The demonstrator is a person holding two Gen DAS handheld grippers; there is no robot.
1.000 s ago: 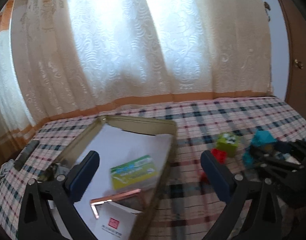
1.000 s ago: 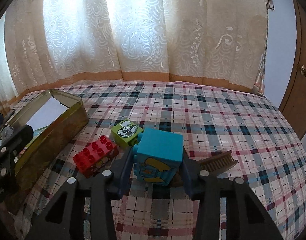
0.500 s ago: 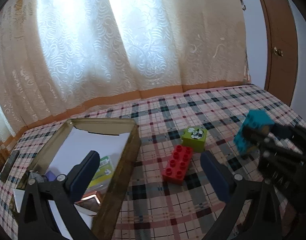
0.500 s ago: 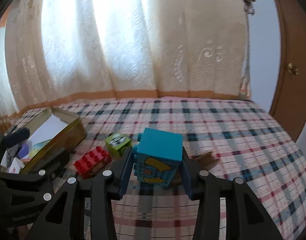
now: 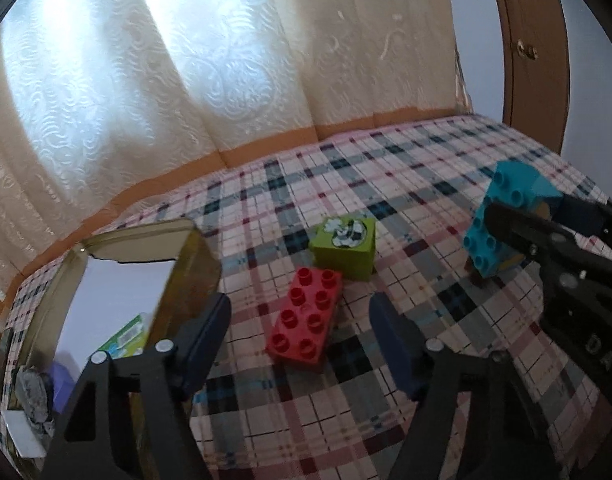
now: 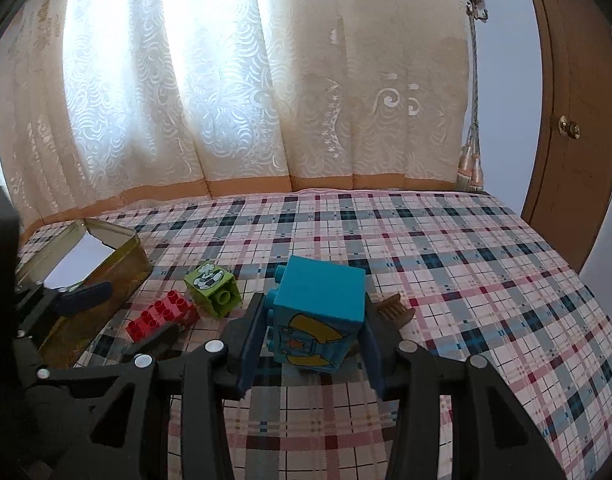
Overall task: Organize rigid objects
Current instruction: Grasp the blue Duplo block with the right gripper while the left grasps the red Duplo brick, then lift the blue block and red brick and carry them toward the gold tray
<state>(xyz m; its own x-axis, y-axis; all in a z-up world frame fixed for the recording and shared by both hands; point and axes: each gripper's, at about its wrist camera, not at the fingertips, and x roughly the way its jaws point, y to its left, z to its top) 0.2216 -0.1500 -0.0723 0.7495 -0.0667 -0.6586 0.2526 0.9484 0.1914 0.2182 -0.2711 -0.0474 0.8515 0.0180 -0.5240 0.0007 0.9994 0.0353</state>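
Note:
A red studded brick lies on the plaid cloth between the jaws of my left gripper. Those jaws are closing, and the pads stand clear of the brick on both sides. Just beyond it sits a green block with a printed top. My right gripper is shut on a blue block with a yellow picture, held a little above the cloth. From the left wrist view the blue block hangs at the far right. An open gold tin stands to the left of the red brick.
The tin holds a green packet, white paper and small items. A small brown wooden piece lies behind the blue block. Lace curtains close off the back, and a wooden door stands at the right. Plaid cloth stretches to the right.
My left gripper swung right from over the tin to the red brick, dipped lower, and its jaws narrowed. The right gripper shifted a little with the blue block still gripped.

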